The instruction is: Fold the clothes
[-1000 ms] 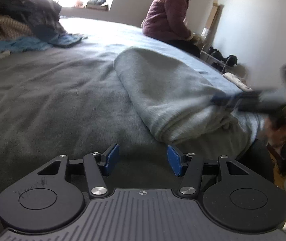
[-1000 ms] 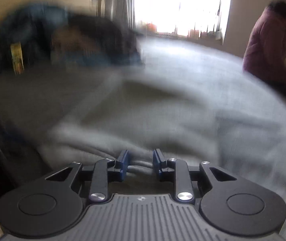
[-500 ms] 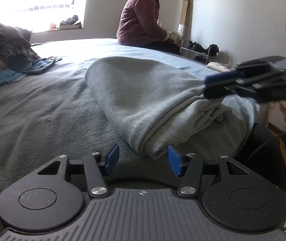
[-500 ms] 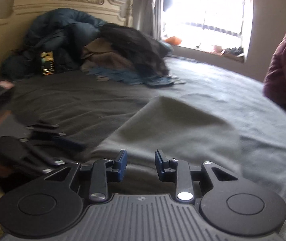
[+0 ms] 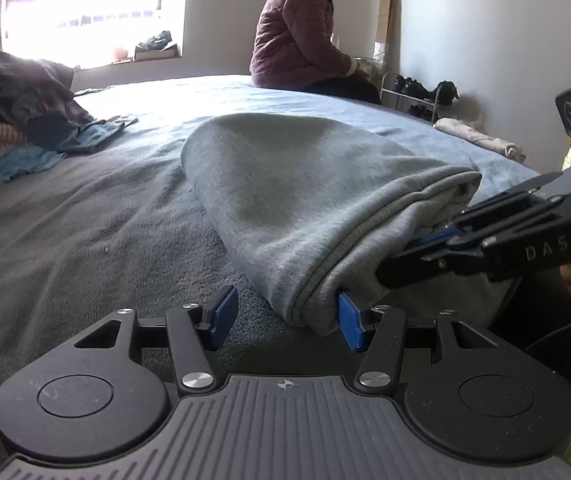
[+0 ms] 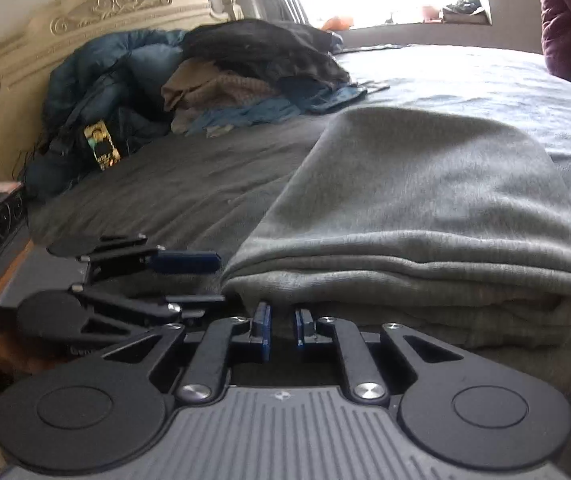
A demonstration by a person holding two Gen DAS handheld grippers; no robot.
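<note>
Lying across the near edge of the bed (image 5: 85, 240), folded grey garment (image 5: 305, 184), thick layered edge nearest, long axis running from near to far, rounded fold pointing at the far side. Heaped at far left, unfolded clothes (image 6: 221, 76); seated at the far edge, a person (image 5: 301, 36).

Hovering at the garment's near left corner, left claw (image 5: 285, 316), half open, right pad just touching the cloth, left pad apart from it, gripping nothing. Pinched narrow on the lowest layers of the near edge, right claw (image 6: 281, 330), jaws just drawn in on a tuck of grey fabric.

Risk, judged: catching only the bottom layers on the right while the left corner goes ungripped, so lifting would peel the stack apart and skew the fold. Likely too: dragging the bed cover along with the cloth.
</note>
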